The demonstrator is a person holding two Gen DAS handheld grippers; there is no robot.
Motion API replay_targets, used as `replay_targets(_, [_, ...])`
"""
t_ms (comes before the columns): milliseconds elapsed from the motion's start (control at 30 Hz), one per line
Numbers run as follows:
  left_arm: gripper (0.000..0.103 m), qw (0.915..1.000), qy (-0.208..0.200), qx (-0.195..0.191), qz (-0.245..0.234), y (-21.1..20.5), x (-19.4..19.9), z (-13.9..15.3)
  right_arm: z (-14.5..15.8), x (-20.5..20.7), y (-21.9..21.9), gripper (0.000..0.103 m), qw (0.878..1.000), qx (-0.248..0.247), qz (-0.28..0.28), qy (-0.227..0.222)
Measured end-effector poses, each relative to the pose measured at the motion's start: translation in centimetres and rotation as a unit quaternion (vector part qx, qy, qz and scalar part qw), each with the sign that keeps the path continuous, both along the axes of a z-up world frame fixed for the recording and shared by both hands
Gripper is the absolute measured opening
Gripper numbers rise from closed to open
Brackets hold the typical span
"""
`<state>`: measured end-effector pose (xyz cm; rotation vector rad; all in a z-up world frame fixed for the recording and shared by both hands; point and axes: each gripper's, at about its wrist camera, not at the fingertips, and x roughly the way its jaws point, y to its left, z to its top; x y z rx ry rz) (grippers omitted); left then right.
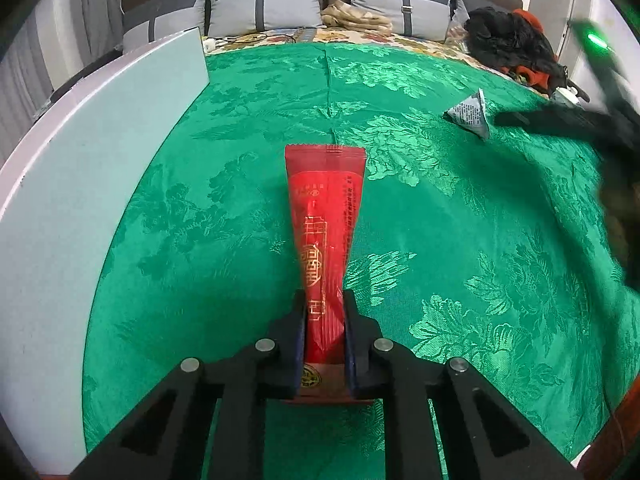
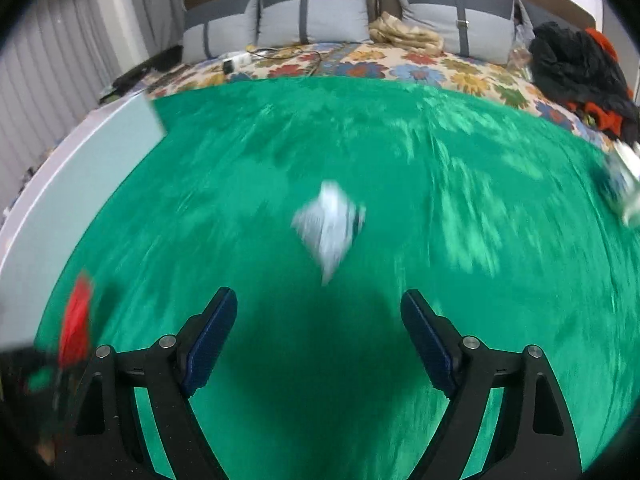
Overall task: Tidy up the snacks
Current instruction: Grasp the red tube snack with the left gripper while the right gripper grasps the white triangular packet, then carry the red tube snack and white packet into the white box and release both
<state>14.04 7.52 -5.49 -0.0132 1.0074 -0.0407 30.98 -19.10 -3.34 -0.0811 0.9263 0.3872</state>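
My left gripper is shut on a long red snack packet with gold print, held above the green cloth and pointing away from me. The packet shows as a red blur at the left of the right wrist view. My right gripper is open and empty above the cloth. A silver-white triangular snack pouch lies on the cloth just ahead of it, blurred by motion. In the left wrist view the pouch lies at the far right, with the right gripper a dark blur beside it.
A pale blue-white box stands along the left edge of the cloth. Grey cushions, a flowered sheet, a beige cloth, cables and a dark clothes pile lie behind. A white object sits far right.
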Motion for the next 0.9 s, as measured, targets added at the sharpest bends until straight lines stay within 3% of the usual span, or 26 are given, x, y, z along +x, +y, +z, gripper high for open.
replay_targets(100, [0.015,1.0000,0.003,0.001,0.001,-0.1,0.1,0.0,-0.8,3.7,1.6,0.084,1.000,-0.018,-0.011,-0.005])
replay_targets(133, [0.015,1.0000,0.004,0.001,0.001,-0.1,0.1,0.0,-1.2,4.3,2.1,0.075,1.000,-0.023,-0.008,-0.004])
replay_targets(167, [0.015,1.0000,0.004,0.001,0.001,-0.1,0.1,0.0,-1.7,4.5,2.3,0.037,0.999,-0.032,-0.007,0.000])
replay_targets(300, [0.015,1.0000,0.002,0.005,0.001,-0.1,0.1,-0.1,-1.2,4.2,1.5,0.028,1.000,-0.020,-0.019,0.005])
replay_targets(367, [0.015,1.0000,0.001,0.007,0.005,-0.2,0.1,-0.1,-0.3,2.9,1.1,0.014,1.000,-0.020,-0.016,-0.008])
replay_targets(600, [0.015,0.9999,0.002,0.007,0.012,-0.2,0.1,0.0,1.4,-1.3,-0.3,0.012,1.000,-0.020,0.000,-0.001])
replay_targets(900, [0.015,1.0000,-0.003,0.008,0.003,-0.1,-0.2,-0.1,2.8,-5.2,-2.2,0.012,0.999,0.044,-0.008,0.018])
